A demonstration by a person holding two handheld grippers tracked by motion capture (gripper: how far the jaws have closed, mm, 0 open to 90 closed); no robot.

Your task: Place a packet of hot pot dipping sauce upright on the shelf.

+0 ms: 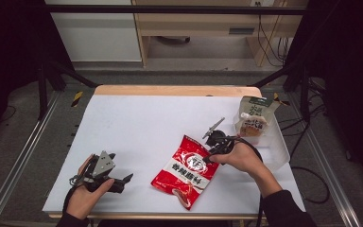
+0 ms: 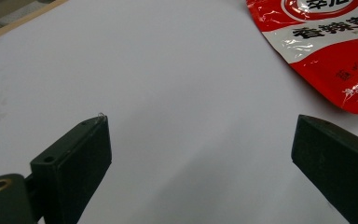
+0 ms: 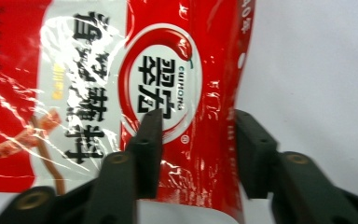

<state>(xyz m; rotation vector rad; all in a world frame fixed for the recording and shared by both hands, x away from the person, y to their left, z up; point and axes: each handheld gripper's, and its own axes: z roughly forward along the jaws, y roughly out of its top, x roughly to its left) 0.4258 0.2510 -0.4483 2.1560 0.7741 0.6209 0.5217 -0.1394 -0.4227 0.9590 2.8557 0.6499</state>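
Desk point(image 1: 137, 123): white top with a wooden strip along the far edge; the whole left and far half lies bare.
Open room: wide free space between the left gripper and the pouch, and beyond the pouch toward the far edge.
Right side: a clear bin point(image 1: 276, 142) sits at the desk's right edge with a green-and-white packet point(image 1: 255, 118) standing in it, near the right hand.
Near edge: the pouch's lower corner comes close to the near edge of the desk.
Pouch point(image 1: 189, 171): red glossy bag lying flat, tilted, right of centre; white panel with black characters and a round red-and-white logo; the foil is creased and shiny.
Right gripper point(image 3: 196, 140): at the pouch's upper right edge; its fingers point(image 3: 147, 144) stand narrow, one over the logo and one at the pouch's edge, with the red border strip between them. Whether the pads already press it I cannot tell.
Left gripper point(image 2: 200, 140): low over bare desk at the near left, well apart from the pouch; fingers point(image 2: 81, 158) wide, nothing between them.
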